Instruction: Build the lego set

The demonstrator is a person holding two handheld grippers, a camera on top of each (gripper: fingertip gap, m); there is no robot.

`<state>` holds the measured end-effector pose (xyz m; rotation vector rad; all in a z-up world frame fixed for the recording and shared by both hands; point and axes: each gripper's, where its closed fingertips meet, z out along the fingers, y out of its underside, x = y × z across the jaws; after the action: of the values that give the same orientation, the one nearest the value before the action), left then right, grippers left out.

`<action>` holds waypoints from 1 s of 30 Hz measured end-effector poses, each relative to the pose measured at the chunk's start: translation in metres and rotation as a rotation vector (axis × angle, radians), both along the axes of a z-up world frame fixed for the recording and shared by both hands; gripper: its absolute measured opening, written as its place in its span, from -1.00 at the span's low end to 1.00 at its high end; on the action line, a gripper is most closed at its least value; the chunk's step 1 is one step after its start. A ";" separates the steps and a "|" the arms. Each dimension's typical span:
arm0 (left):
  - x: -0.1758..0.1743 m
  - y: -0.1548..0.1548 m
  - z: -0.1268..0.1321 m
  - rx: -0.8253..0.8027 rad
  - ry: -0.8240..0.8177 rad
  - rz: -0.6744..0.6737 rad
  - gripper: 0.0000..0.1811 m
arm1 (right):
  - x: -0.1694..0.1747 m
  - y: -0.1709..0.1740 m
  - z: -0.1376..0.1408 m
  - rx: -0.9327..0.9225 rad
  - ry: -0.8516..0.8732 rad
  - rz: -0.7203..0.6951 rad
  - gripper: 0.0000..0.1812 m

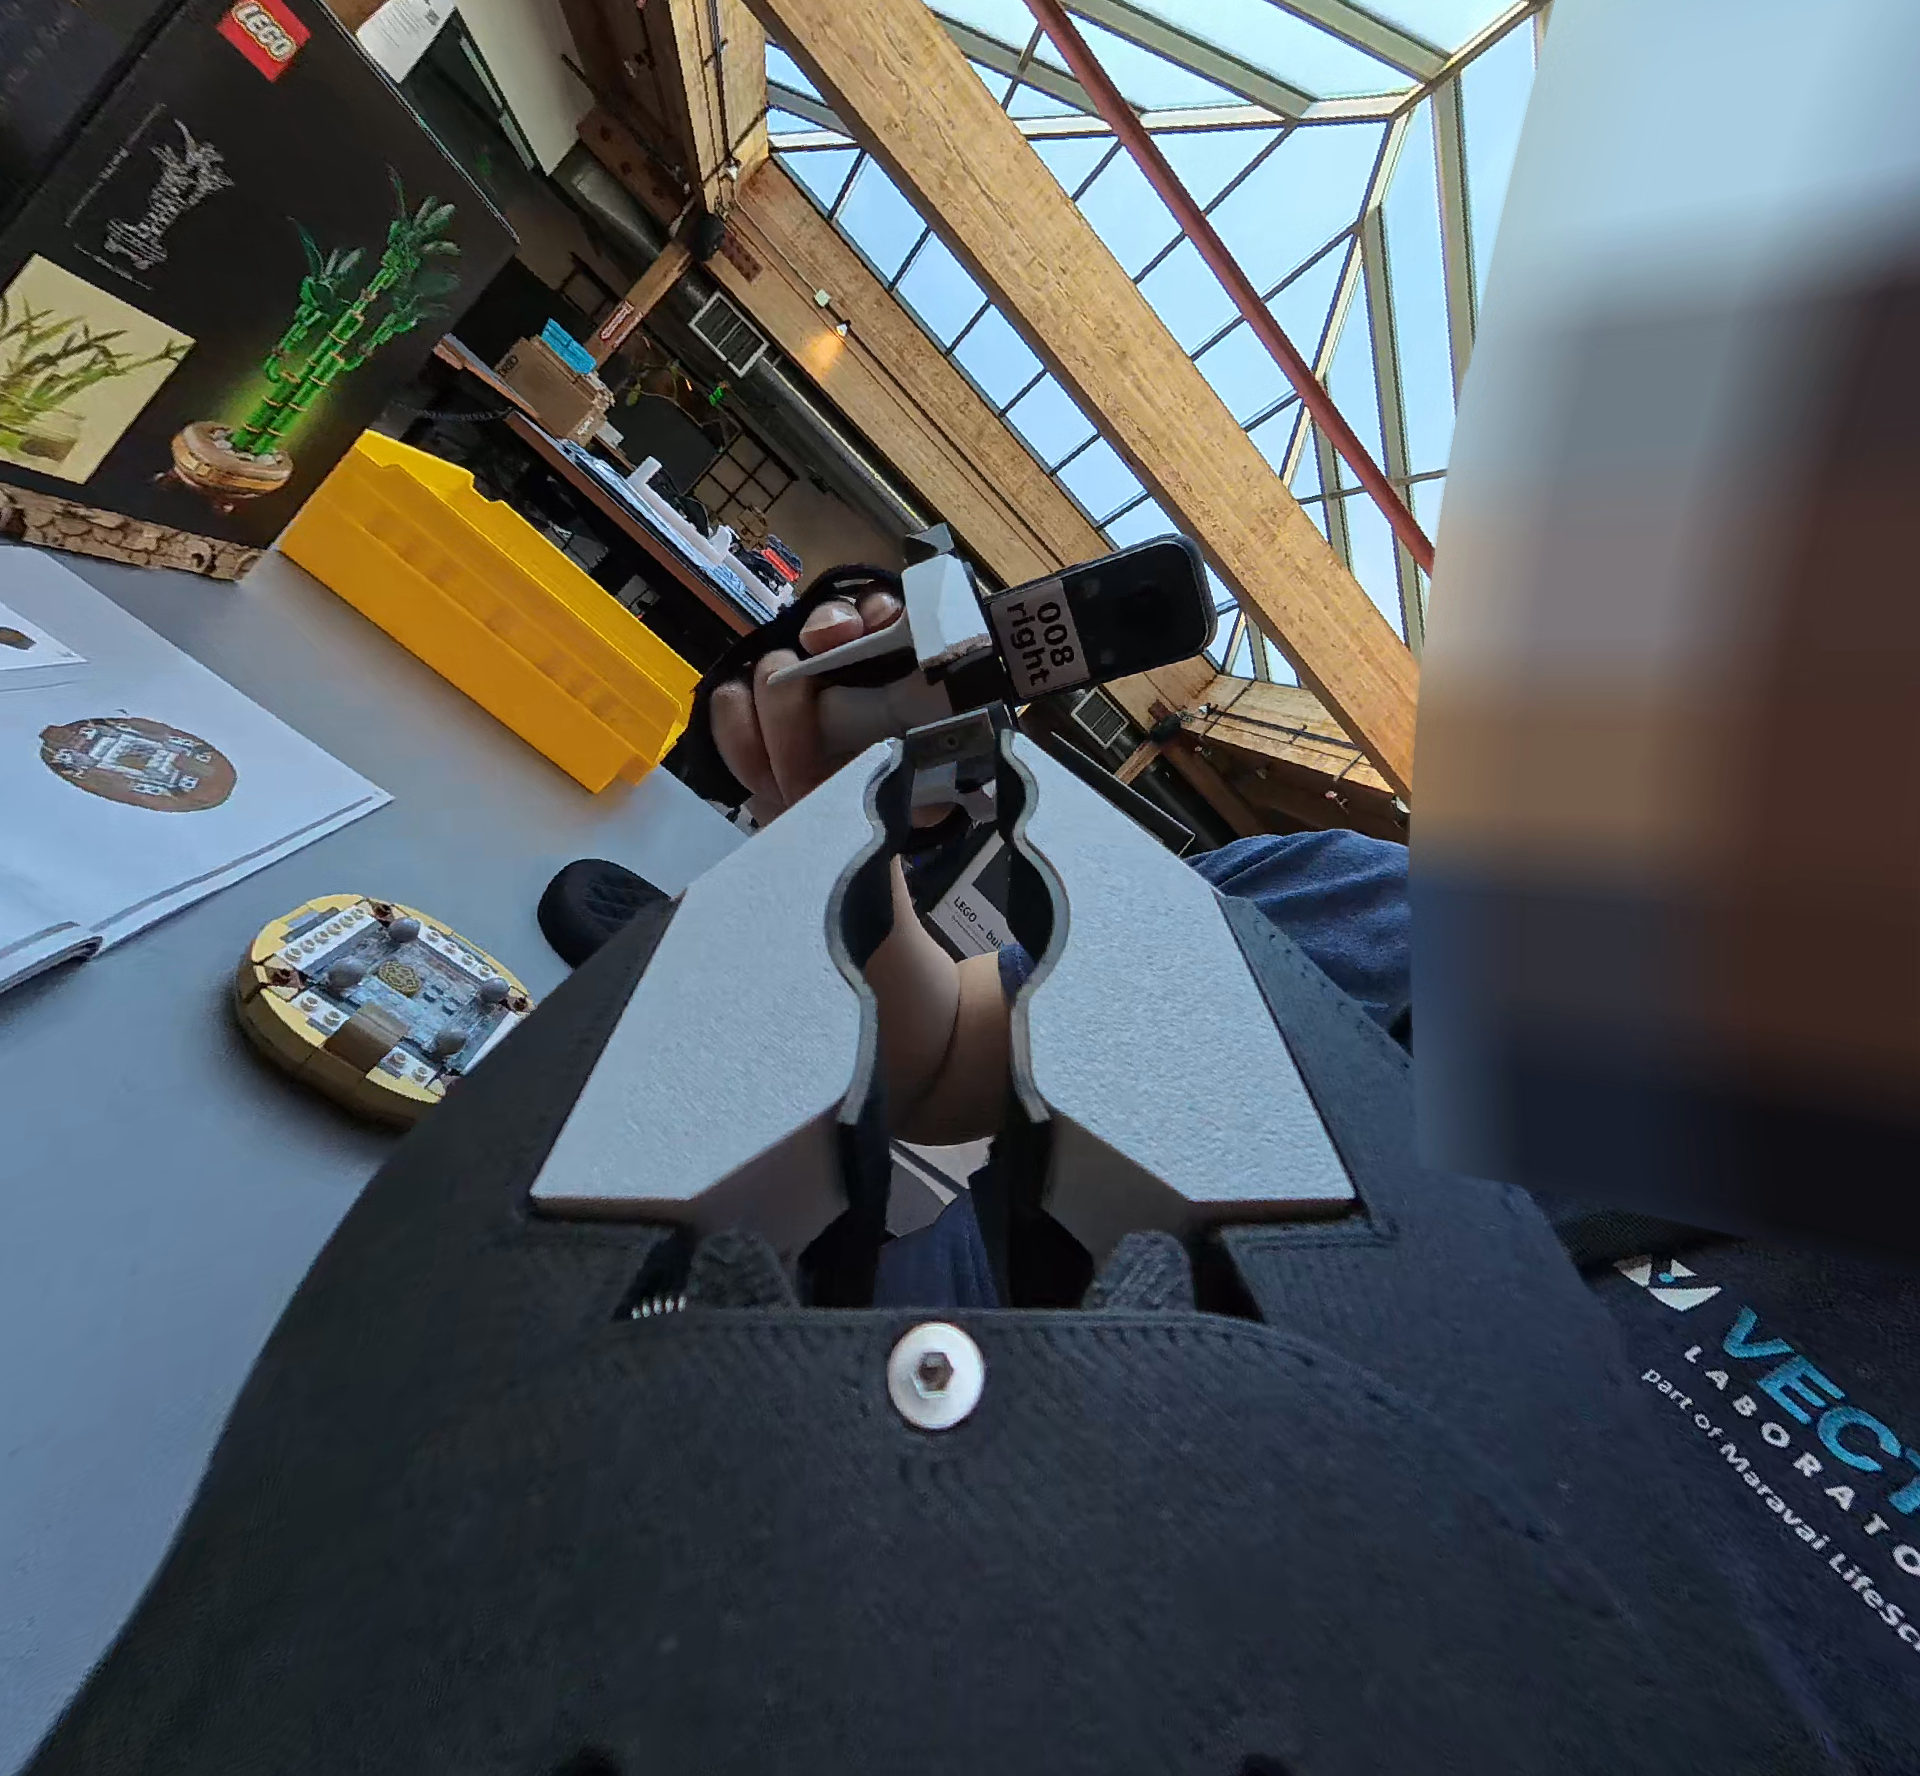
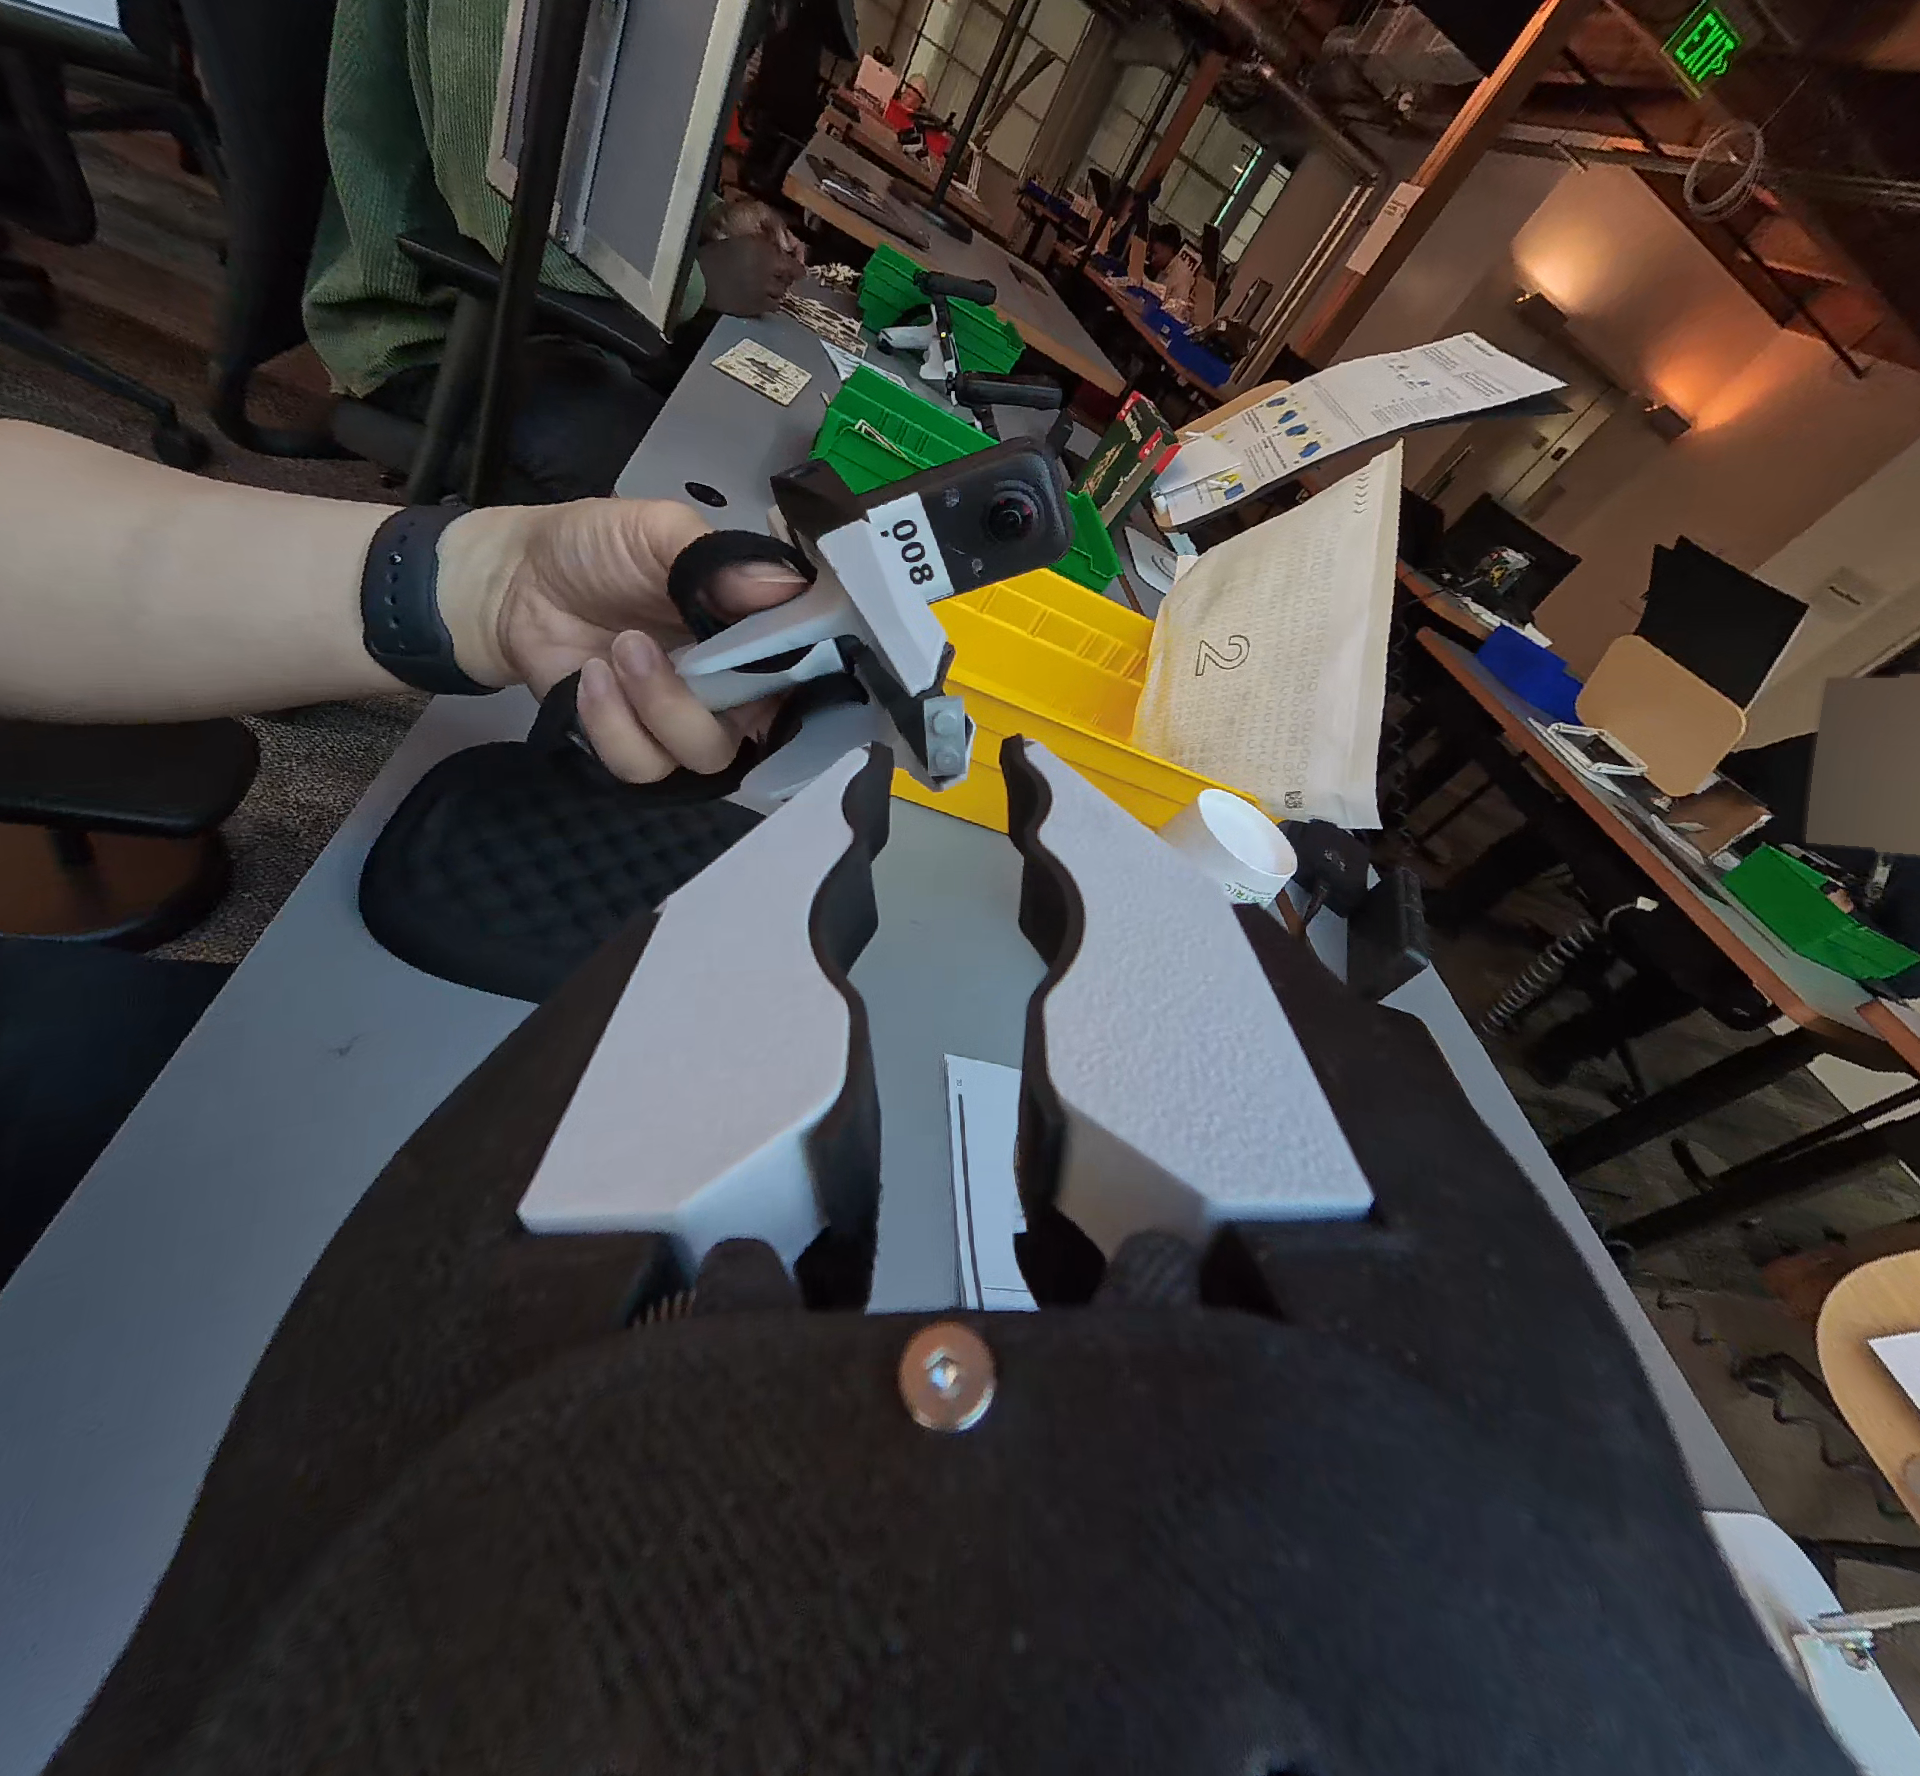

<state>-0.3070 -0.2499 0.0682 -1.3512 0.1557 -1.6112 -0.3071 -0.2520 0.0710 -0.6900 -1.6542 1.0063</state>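
Observation:
My left gripper (image 1: 948, 762) is raised off the table and shut on a small grey brick (image 1: 951, 747) pinched at its fingertips. In the right wrist view the left gripper (image 2: 940, 752), held in a hand, holds that grey brick (image 2: 948, 739) just in front of my right gripper's tips. My right gripper (image 2: 945, 762) is open and empty, its jaws either side of the brick without touching it. The right gripper's body (image 1: 1039, 630) shows beyond the brick. A round tan and grey lego base (image 1: 379, 1004) lies on the grey table (image 1: 156, 1207).
An open instruction booklet (image 1: 156, 791) and the black lego box (image 1: 229, 272) lie left of the base. Behind are a yellow bin (image 2: 1049, 677), a paper bag (image 2: 1268, 677), a white cup (image 2: 1236, 843) and green bins (image 2: 894, 427). A black pad (image 2: 540, 853) sits at the table's edge. Left and right tips are no more than a few centimetres apart.

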 end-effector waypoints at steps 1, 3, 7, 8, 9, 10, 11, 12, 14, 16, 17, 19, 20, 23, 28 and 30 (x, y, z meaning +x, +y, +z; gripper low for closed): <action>0.003 0.000 0.001 0.003 0.001 -0.006 -0.85 | 0.000 -0.001 -0.001 0.004 -0.001 -0.001 -0.77; 0.008 -0.001 0.002 0.007 0.001 -0.022 -0.85 | 0.000 -0.002 -0.002 0.027 0.002 -0.009 -0.79; 0.015 0.000 0.001 0.014 0.024 -0.014 -0.77 | 0.004 -0.002 -0.003 0.043 0.002 -0.010 -0.93; 0.017 -0.001 0.000 0.015 0.030 -0.018 -0.73 | 0.007 -0.003 -0.004 0.036 -0.007 -0.004 -0.93; 0.019 -0.001 -0.001 0.012 0.033 -0.023 -0.69 | 0.009 -0.002 -0.005 0.036 -0.014 -0.005 -0.93; 0.019 0.000 -0.003 0.003 0.038 -0.018 -0.65 | 0.012 0.001 -0.008 0.052 -0.030 -0.020 -0.93; 0.017 0.003 -0.007 -0.012 0.050 0.003 -0.61 | 0.018 0.009 -0.013 0.078 -0.066 -0.056 -0.93; 0.013 0.007 -0.011 -0.035 0.075 0.040 -0.57 | 0.027 0.026 -0.020 0.101 -0.124 -0.120 -0.93; 0.002 0.007 -0.022 -0.040 0.178 0.134 -0.54 | 0.058 0.075 -0.062 0.081 -0.401 -0.279 -0.93; -0.011 0.005 -0.037 -0.044 0.347 0.255 -0.54 | 0.103 0.125 -0.117 0.039 -0.697 -0.465 -0.93; -0.019 0.004 -0.043 -0.051 0.427 0.308 -0.54 | 0.125 0.143 -0.140 0.034 -0.800 -0.542 -0.92; -0.029 -0.001 -0.049 -0.064 0.529 0.364 -0.58 | 0.154 0.158 -0.172 -0.007 -0.920 -0.609 -0.93; -0.034 -0.003 -0.050 -0.075 0.559 0.383 -0.58 | 0.162 0.160 -0.182 -0.045 -0.960 -0.628 -0.93; -0.052 -0.005 -0.050 -0.101 0.647 0.471 -0.58 | 0.177 0.168 -0.199 -0.099 -1.035 -0.682 -0.93; -0.073 -0.010 -0.049 -0.125 0.767 0.567 -0.59 | 0.183 0.174 -0.213 -0.162 -1.097 -0.677 -0.93; -0.078 -0.013 -0.049 -0.133 0.784 0.587 -0.60 | 0.185 0.172 -0.215 -0.174 -1.116 -0.658 -0.93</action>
<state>-0.3847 -0.2626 0.0189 -1.8609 0.1009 -0.5662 -0.1225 -0.0797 -0.1443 -1.9980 -1.9836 0.2325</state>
